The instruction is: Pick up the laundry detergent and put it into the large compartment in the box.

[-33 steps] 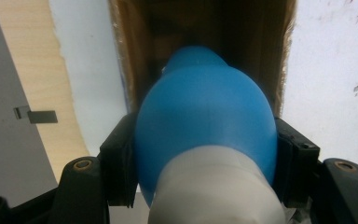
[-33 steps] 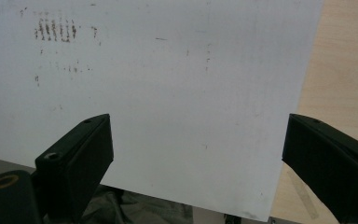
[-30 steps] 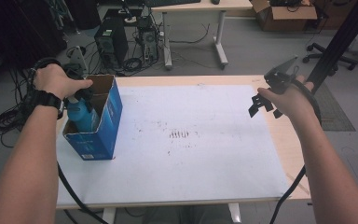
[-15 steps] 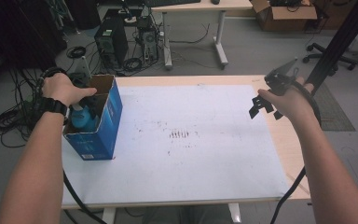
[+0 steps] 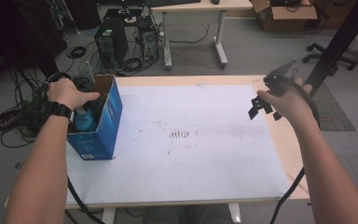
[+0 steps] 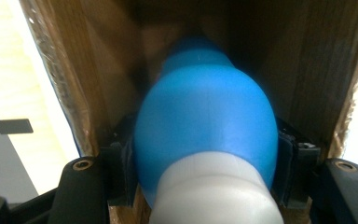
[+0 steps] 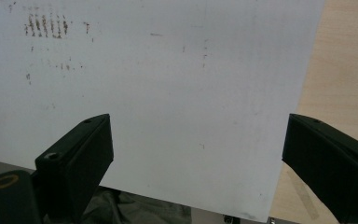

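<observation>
1. High view, nearest part: 2 forearms come in from the bottom edge, and the white sheet (image 5: 186,140) covers most of the wooden table (image 5: 289,154). Some brown marks are on the middle of the sheet.
2. At the left, the left hand (image 5: 65,93) reaches down into the open blue cardboard box (image 5: 98,130), which stands at the left edge of the table.
3. In the left gripper view, the left gripper (image 6: 205,149) has its 2 jaws closed against the sides of a blue rounded object (image 6: 205,121) with a white part below; I cannot name this object. It is inside the box, between the brown inner walls.
4. At the right, the right gripper (image 5: 265,105) hangs above the right border of the sheet. In the right gripper view (image 7: 196,154) its jaws stand wide apart and hold nothing.
5. Farther away are a computer tower (image 5: 109,42), cables and a second table (image 5: 200,7) on the floor.
6. My judgement: the step in hand is either placing the blue object into the box or taking it out. The next move needs a straight vertical path, so that the jaws do not catch the box walls and tip the box.
</observation>
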A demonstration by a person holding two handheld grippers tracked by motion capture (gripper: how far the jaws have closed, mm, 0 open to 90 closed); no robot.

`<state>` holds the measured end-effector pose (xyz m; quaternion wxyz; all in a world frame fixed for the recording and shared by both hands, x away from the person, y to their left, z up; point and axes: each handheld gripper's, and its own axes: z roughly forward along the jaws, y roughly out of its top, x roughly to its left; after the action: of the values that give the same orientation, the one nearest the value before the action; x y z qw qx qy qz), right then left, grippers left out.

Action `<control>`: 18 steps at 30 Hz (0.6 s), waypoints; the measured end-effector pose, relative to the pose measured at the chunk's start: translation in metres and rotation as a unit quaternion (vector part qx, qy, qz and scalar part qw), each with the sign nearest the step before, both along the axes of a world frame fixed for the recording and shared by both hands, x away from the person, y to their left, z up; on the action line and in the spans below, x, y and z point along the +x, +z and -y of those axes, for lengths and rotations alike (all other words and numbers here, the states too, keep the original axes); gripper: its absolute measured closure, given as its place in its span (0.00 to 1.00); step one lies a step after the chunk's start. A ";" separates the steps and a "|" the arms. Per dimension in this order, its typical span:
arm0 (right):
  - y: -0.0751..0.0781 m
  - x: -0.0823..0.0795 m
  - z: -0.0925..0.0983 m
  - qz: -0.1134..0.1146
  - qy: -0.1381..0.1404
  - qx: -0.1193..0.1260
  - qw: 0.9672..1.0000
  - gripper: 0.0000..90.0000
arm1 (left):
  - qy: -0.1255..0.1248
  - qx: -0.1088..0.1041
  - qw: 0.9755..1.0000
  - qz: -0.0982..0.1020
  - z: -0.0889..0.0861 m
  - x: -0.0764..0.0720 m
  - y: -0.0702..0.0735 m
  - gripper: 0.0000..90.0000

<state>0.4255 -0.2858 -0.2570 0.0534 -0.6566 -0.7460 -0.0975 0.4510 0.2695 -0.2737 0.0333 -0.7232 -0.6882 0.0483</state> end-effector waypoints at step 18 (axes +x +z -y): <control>-0.002 0.000 0.001 -0.002 0.000 0.000 1.000 0.10 | 0.001 -0.002 1.000 0.005 0.000 0.002 -0.002 0.41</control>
<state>0.4255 -0.2864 -0.2586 0.0550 -0.6571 -0.7456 -0.0964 0.4529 0.2697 -0.2754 0.0278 -0.7227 -0.6891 0.0463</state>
